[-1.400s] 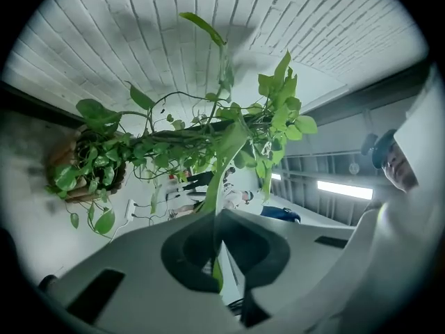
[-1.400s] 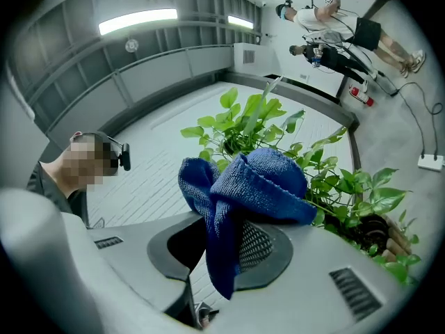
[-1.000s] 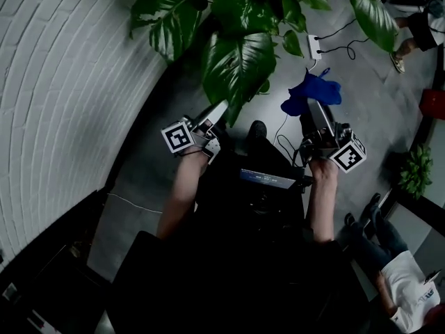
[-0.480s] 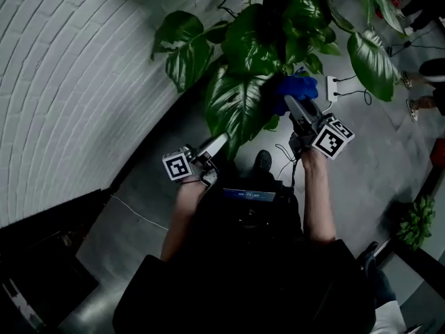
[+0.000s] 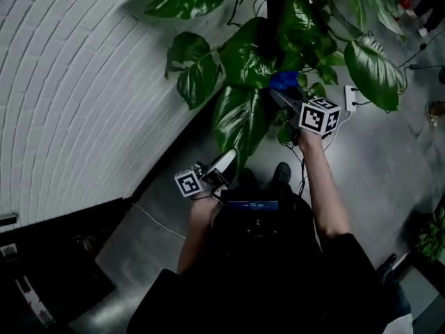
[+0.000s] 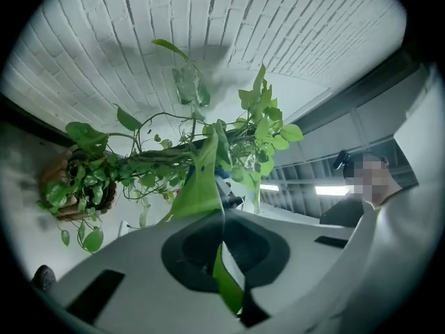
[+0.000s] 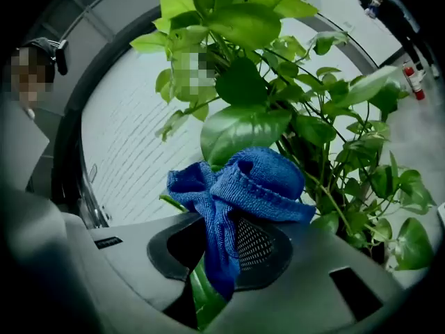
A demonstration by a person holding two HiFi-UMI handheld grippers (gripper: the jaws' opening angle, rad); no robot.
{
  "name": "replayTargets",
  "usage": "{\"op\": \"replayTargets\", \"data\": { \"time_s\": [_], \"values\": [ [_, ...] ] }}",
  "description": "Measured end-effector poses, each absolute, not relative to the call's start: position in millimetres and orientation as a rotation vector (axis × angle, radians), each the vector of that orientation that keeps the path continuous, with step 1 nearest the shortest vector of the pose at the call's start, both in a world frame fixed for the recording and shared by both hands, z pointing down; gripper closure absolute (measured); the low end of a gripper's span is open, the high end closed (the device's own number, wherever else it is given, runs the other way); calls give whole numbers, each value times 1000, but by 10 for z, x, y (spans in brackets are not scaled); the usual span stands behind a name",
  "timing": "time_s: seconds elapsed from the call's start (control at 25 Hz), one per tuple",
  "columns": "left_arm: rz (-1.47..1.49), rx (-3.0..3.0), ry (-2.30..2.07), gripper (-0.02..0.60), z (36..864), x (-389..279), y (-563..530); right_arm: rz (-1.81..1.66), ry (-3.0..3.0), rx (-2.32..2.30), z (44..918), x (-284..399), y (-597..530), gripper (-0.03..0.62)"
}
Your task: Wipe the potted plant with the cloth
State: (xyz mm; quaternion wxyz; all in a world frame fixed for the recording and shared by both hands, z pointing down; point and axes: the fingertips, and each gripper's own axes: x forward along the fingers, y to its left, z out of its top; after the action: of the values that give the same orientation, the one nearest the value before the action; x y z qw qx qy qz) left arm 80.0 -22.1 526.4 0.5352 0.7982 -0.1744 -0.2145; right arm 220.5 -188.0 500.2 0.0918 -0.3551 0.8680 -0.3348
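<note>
The potted plant [image 5: 278, 26] spreads big glossy leaves across the top of the head view. My left gripper [image 5: 226, 160] is shut on the tip of one long hanging leaf [image 5: 240, 120]. In the left gripper view that leaf [image 6: 201, 186] runs up from between the closed jaws of the left gripper [image 6: 221, 221]. My right gripper [image 5: 277, 96] reaches into the foliage, shut on the blue cloth [image 5: 284, 81]. In the right gripper view the bunched cloth [image 7: 243, 183] bulges out of the right gripper [image 7: 219, 232] just in front of a broad leaf [image 7: 240, 131]; touching cannot be told.
A white brick wall [image 5: 83, 82] curves along the left. A white power strip [image 5: 351, 97] with cables lies on the grey floor right of the plant. Dark furniture [image 5: 42, 270] stands at lower left. Another small plant [image 5: 434, 239] sits at the right edge.
My right gripper has carried the blue cloth leftward from open floor into the plant's leaves. The left gripper has kept its hold on the long leaf.
</note>
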Motion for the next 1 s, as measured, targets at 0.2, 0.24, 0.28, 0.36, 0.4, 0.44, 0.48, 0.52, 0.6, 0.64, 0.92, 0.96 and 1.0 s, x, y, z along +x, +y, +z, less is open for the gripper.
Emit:
{"op": "replayTargets", "data": {
  "time_s": [0.2,0.24,0.28,0.36,0.4,0.44,0.48,0.52,0.6,0.64,0.92,0.96,1.0],
  "values": [
    [-556,1878,-401,563,5192,774,-213,-1091,2597,-1031,5252,2138,-1759,485],
    [-562,1874,-398,563,5190,777,-215,-1105,2603,-1026,5298,2127,-1726,484],
    [-569,1872,-396,562,5186,784,-213,-1121,2610,-1021,5350,2117,-1685,484],
    [-585,1867,-386,562,5173,798,-213,-1154,2622,-1009,5453,2102,-1586,484],
    [-591,1865,-380,563,5167,799,-222,-1167,2625,-1003,5499,2094,-1537,484],
    [-593,1864,-374,563,5161,795,-234,-1179,2625,-998,5544,2083,-1488,484],
    [-593,1864,-369,563,5156,789,-239,-1191,2623,-994,5593,2071,-1435,484],
    [-594,1863,-365,563,5153,784,-238,-1205,2620,-991,5647,2060,-1378,484],
    [-599,1861,-356,563,5139,786,-241,-1231,2612,-985,5742,2041,-1275,484],
    [-601,1859,-350,563,5131,792,-250,-1239,2609,-981,5776,2033,-1234,484],
    [-615,1814,-320,563,5134,776,-273,-1268,2578,-963,5939,1950,-931,484],
    [-615,1811,-317,563,5132,772,-278,-1276,2578,-956,5969,1925,-885,484],
    [-615,1810,-313,563,5127,772,-285,-1284,2580,-950,6003,1903,-839,484]
  ]
}}
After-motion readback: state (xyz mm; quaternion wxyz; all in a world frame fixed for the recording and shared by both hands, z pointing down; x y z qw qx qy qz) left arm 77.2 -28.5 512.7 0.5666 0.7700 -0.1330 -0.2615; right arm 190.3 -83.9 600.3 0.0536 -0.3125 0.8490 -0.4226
